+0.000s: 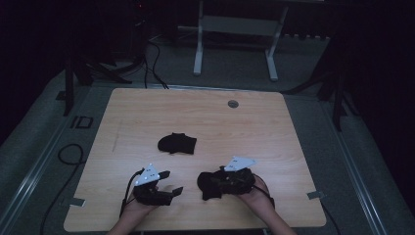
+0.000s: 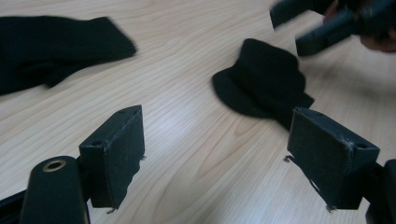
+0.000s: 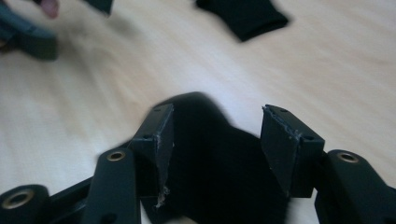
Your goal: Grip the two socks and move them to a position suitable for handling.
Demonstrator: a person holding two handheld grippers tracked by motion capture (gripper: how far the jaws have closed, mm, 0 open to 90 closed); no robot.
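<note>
scene: wooden tabletop (image 1: 244, 127), dim room, two black socks on it.
near sock (image 1: 211, 183): crumpled heap at the front edge, right of centre, directly under the right gripper (image 1: 226, 182). In the left gripper view it lies ahead and to the right (image 2: 266, 81).
far sock (image 1: 177, 143): flat, mid-table, well apart from both grippers; long axis roughly left-right across the table, cuff end toward the right.
right jaws: released. The pads stand apart either side of the near sock (image 3: 219, 158), with the fabric between them but not pinched; no visible pressure on the cloth.
left gripper (image 1: 166, 182): jaws apart, nothing between them, only bare wood; sits just left of the near sock, pointing toward it.
key relation: the near sock lies to the right of the left jaws and beneath the right jaws, so the right hand is nearer by far. The far sock is ahead of both, slightly nearer the left hand.
judgement: looks like pairing or folding work; the next grab probably goes to the near sock's edge, and the left jaws would need to shift right to reach it.
risk: black on black, fabric edge hard to read; a grab may catch only one layer.
</note>
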